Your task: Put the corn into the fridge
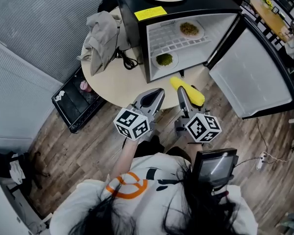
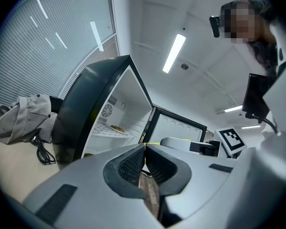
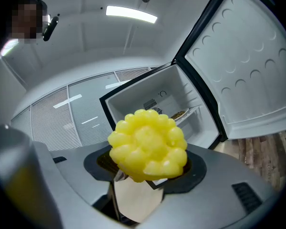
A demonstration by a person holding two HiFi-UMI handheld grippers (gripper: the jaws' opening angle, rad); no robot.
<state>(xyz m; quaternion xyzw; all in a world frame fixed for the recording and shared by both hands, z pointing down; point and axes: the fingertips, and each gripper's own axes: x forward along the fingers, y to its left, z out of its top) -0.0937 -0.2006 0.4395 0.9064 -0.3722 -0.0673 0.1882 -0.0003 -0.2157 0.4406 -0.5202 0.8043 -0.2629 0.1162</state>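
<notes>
Clamped in the right claw [image 3: 148,173], the knobbly yellow corn cob [image 3: 148,144] points at the small black fridge [image 3: 148,104], just outside its open front. Beside it the left claw [image 2: 144,163], jaws together and empty, hovers over the round beige desk [image 1: 112,82] before the fridge.

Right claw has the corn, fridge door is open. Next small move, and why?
Probably carry the right claw forward, kept level, toward the bare floor of the fridge beside the lower plate. The claw is shut on the corn, the door stands wide open, and the corn is outside, in front of the opening.
</notes>
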